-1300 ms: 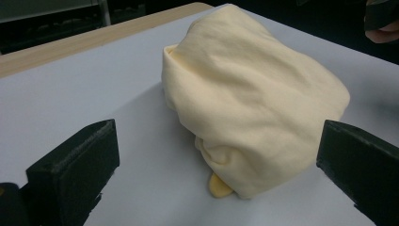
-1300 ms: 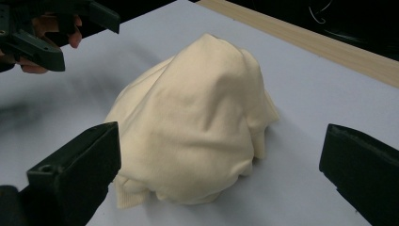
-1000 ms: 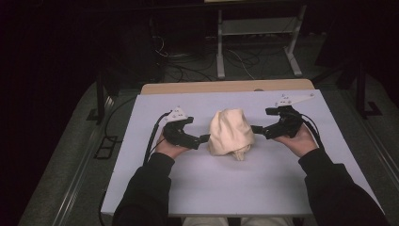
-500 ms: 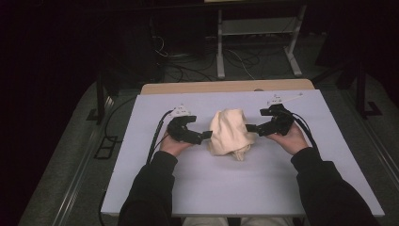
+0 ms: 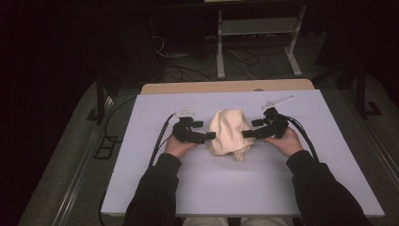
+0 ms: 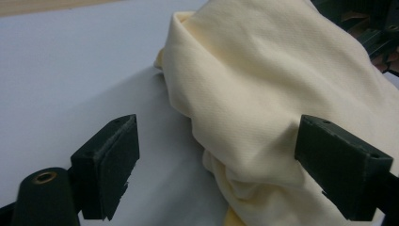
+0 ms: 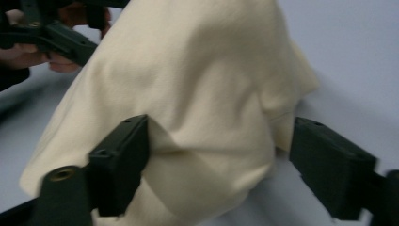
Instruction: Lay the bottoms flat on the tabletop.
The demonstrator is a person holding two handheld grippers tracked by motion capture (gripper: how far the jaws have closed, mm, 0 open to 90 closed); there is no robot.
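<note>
both the left gripper (image 5: 210, 136) and the right gripper (image 5: 246, 134) are released, jaws wide against the unlabelled cream cloth (image 5: 229, 131).

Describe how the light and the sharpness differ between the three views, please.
High view: bright table, dark surroundings, soft detail. Left gripper view: sharp weave on the cream cloth, its shadow beneath. Right gripper view: cloth blurred, weave lost.

A pale lilac-white bench (image 5: 235, 188) spreads beneath both claws, its bare top running out to either side and nearer the person. Beyond the claws, a tan wooden strip (image 5: 226, 87) edges its far side. Farther off, past that strip, a grey metal stand (image 5: 256, 33) and loose black cables (image 5: 188, 66) sit on the dark floor (image 5: 70, 155).
</note>
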